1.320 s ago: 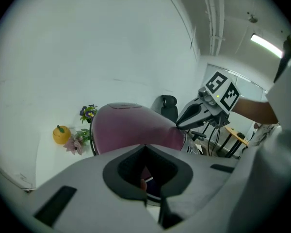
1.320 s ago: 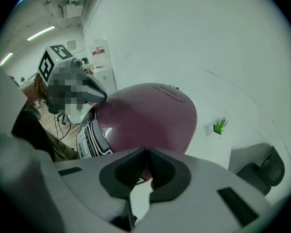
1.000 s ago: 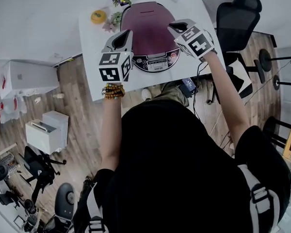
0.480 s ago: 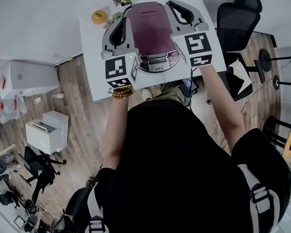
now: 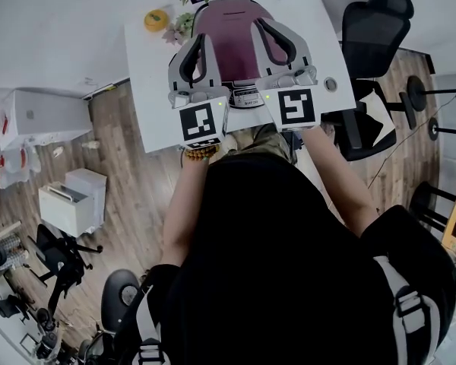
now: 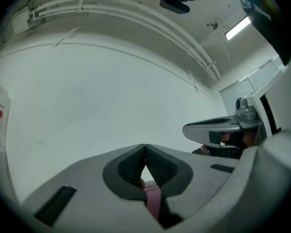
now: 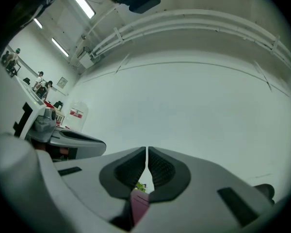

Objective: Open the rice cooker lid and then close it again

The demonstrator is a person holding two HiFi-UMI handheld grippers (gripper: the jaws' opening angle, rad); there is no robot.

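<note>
Rice cooker (image 5: 235, 61) at the upper centre of the head view, standing on the white table (image 5: 148, 82). Its maroon lid (image 5: 228, 21) lay flat and, as far as that view showed, was closed. The control panel (image 5: 247, 99) faced the lower edge of the frame, towards the person. The cooker's front-to-back axis therefore ran up the picture, and the hinge was judged to lie at the far, upper side. The left gripper (image 5: 200, 41) overlapped the lid's left margin and the right gripper (image 5: 264, 27) its right portion, both roughly parallel to that axis. Neither was plainly nearer the lid's front edge, though the right one sat slightly further over the lid. In the left gripper view the pads (image 6: 160, 167) met at their tips with nothing between them, and a maroon sliver of lid showed through the gap beneath. In the right gripper view the pads (image 7: 163, 169) stood together save a hairline slit, likewise empty, with the same maroon sliver low in the frame. Both gripper views looked at the blank wall (image 6: 111, 96), so the cooker lay beneath and ahead of the jaws, and any coming move on the lid was judged to call for a dip downward first
</note>
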